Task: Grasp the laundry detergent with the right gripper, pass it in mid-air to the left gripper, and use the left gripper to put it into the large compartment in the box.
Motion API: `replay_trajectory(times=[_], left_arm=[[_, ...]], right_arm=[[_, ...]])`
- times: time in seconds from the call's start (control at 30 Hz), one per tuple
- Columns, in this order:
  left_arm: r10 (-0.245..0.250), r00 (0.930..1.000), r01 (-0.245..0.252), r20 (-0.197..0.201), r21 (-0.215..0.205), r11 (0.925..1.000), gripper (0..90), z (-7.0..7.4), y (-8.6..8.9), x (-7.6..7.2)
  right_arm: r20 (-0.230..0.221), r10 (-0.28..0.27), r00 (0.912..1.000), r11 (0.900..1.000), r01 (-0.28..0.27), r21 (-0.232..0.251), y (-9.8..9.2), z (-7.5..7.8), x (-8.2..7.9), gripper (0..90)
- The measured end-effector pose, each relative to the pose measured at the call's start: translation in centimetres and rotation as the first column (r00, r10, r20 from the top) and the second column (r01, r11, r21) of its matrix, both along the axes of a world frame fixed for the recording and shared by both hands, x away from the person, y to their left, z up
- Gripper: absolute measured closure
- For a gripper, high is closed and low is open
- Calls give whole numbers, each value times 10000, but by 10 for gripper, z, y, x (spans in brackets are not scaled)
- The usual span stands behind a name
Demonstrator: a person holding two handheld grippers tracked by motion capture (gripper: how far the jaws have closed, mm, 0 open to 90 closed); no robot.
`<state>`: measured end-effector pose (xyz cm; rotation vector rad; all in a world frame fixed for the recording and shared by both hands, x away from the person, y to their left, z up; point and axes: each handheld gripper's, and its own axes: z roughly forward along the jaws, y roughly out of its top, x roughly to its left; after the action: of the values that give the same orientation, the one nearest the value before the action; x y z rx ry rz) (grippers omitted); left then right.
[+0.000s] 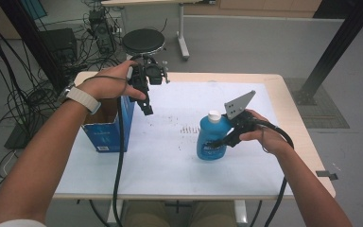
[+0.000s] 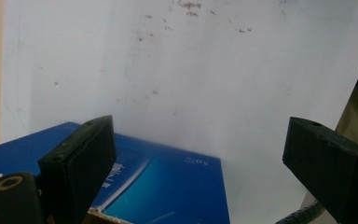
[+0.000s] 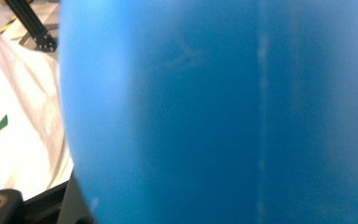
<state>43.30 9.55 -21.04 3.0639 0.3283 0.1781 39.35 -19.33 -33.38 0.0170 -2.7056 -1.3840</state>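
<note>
A blue plastic bottle point(image 1: 211, 139) with a white cap point(image 1: 213, 115) stands upright just right of the table's middle. My right gripper point(image 1: 213, 143) comes in from the right and is shut on the bottle's lower body. In the right gripper view the blue bottle point(image 3: 223, 112) is pressed close against the camera. My left gripper point(image 1: 146, 106) hangs open above the right edge of an open blue cardboard box point(image 1: 108, 135) at the table's left. In the left gripper view its jaws stand wide apart with nothing between them, over the blue box point(image 2: 168, 186).
A white sheet point(image 1: 170, 161) with small dark marks covers the tabletop. A black round stool point(image 1: 143, 40) stands behind the table's far edge. Cables and equipment lie on the floor at the left. A black frame post point(image 1: 335, 47) rises at the right.
</note>
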Motion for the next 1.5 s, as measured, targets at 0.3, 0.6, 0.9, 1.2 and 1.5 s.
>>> replay_trajectory(times=[0.3,0.6,0.9,1.2,1.5], left_arm=[[-347,9994,348,27,-118,9993,99,26,-7,-15],[-658,9978,659,56,-112,9978,101,57,-15,-33],[-906,9959,906,-85,104,9958,100,75,-21,-46],[-1272,9911,1274,-388,39,9918,97,89,-27,-52],[-1481,9871,1490,-603,108,9888,97,96,-37,-54]], right_arm=[[-233,-804,9965,9965,798,-265,10,26,0,431],[-23,-1133,9936,9930,1132,-323,23,51,-4,432],[-21,-1094,9940,9929,1092,-465,40,69,-3,433],[-12,-858,9963,9953,857,-458,54,77,-4,432],[-141,-652,9978,9963,642,-575,68,76,-1,433]])
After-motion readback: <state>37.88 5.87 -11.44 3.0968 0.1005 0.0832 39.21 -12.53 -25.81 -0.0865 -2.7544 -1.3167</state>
